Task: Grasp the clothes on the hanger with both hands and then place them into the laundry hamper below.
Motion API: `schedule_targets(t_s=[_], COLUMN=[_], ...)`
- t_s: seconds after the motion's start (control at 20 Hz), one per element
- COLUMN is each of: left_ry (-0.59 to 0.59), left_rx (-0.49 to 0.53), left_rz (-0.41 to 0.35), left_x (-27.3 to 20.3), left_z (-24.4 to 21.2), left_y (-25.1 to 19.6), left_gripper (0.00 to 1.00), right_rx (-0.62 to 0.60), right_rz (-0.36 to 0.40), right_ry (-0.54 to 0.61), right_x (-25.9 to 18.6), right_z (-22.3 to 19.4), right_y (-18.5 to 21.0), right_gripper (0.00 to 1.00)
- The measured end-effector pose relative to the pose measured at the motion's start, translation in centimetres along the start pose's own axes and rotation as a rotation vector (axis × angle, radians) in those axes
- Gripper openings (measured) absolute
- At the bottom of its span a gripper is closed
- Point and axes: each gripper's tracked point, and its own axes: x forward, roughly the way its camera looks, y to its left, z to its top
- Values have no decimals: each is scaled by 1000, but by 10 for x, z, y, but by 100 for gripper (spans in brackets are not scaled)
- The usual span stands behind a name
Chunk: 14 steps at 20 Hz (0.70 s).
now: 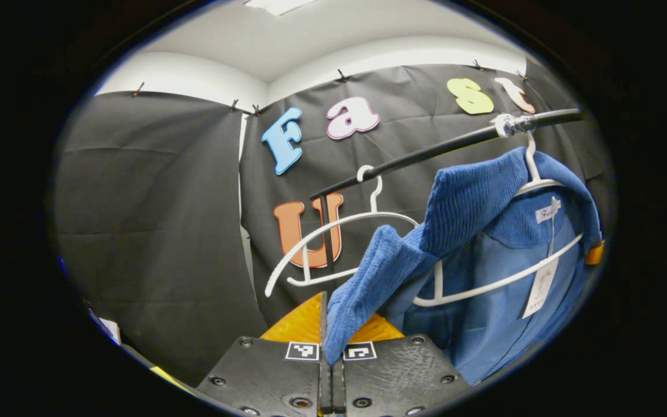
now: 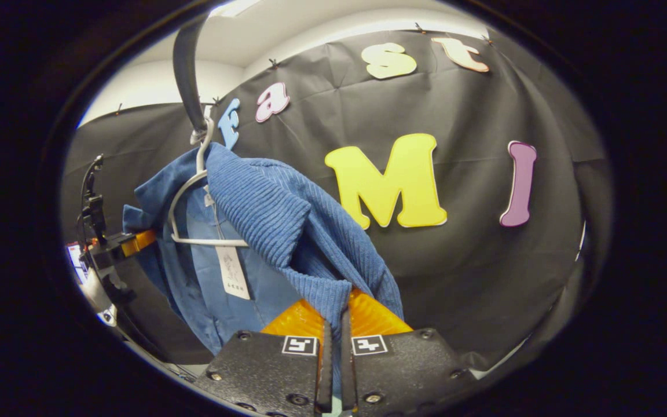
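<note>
A fold of the blue garment (image 1: pixel 461 231) is pinched between the closed fingers of the left gripper (image 1: pixel 332 347), and another fold (image 2: pixel 287 226) is clamped by the right gripper (image 2: pixel 333 341). The garment is hung on a white hanger (image 1: pixel 536 179) from the black rail (image 1: pixel 426 153), beside an empty hanger (image 1: pixel 333 231).

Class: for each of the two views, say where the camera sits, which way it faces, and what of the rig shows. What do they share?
Left gripper view: rides the left gripper, looking up at the rail and empty hanger; its fingers pinch the blue garment.
Right gripper view: rides the right gripper, facing the booth wall; its fingers pinch the same garment.
Shared: garment, its hanger, rail.
</note>
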Motion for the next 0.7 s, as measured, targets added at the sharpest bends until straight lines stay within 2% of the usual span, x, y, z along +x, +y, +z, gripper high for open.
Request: schedule_targets(t_s=[0.3,0.5,0.65,0.7], left_ry=[-4,-7,-6,-6], left_rx=[-2,-11,-6,-5], left_rz=[-4,-10,-10,-9], left_x=[3,4,2,3], left_z=[3,8,9,10], left_y=[3,7,7,6], left_gripper=[5,5,5,5], right_rx=[-28,-39,-32,-48], right_rz=[9,-30,-28,-57], right_ry=[-3,-19,-36,-54], right_x=[-11,-14,-11,-11], right_z=[-7,0,10,15], right_y=[13,5,3,-4], right_gripper=[10,10,5,4])
